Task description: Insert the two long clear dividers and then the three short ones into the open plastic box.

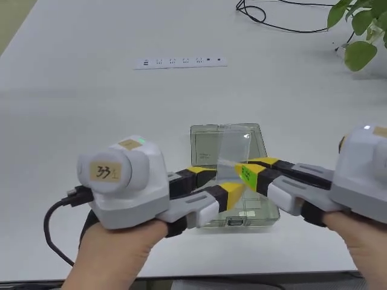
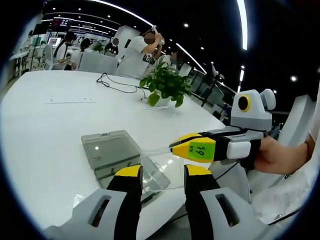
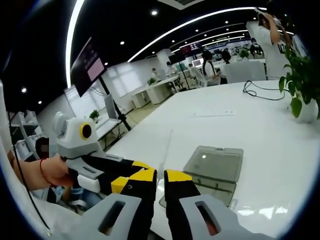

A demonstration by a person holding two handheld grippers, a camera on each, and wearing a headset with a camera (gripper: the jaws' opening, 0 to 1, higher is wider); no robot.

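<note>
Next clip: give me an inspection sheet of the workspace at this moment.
Surface: white table.
Job's things: plastic box, lid open; one clear divider held over it.
Clutter: power strip further back.
Grippers: right hand-held gripper shut on the divider; left hand-held gripper open beside it.
Cables: black cable near the plant; lead from the left hand-held gripper.
Surroundings: potted plant; open office, people at desks.

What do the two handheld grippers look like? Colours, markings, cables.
Both grippers have pale grey, rounded housings and black fingers with yellow tips. The left gripper carries a tan sticker handwritten 33 and a black cable trailing. The right gripper has a green sticker with handwritten digits on one finger. A red band circles the left wrist.
</note>
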